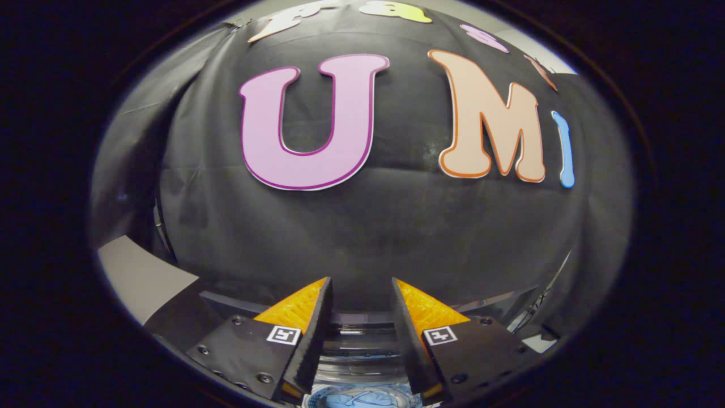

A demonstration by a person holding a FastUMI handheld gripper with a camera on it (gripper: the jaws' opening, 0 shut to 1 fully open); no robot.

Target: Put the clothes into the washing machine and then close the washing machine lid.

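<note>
The gripper (pixel 361 294) is held with fingers apart, nothing between them; a washing machine (pixel 362 362) rim is seen just below them.

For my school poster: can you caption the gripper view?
Open gripper held up before the booth's black cloth wall, nothing between its fingers.

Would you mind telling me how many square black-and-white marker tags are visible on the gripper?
2: one marker tag on the left finger, the other marker tag on the right finger. The gripper is open, with nothing between its fingers.
</note>
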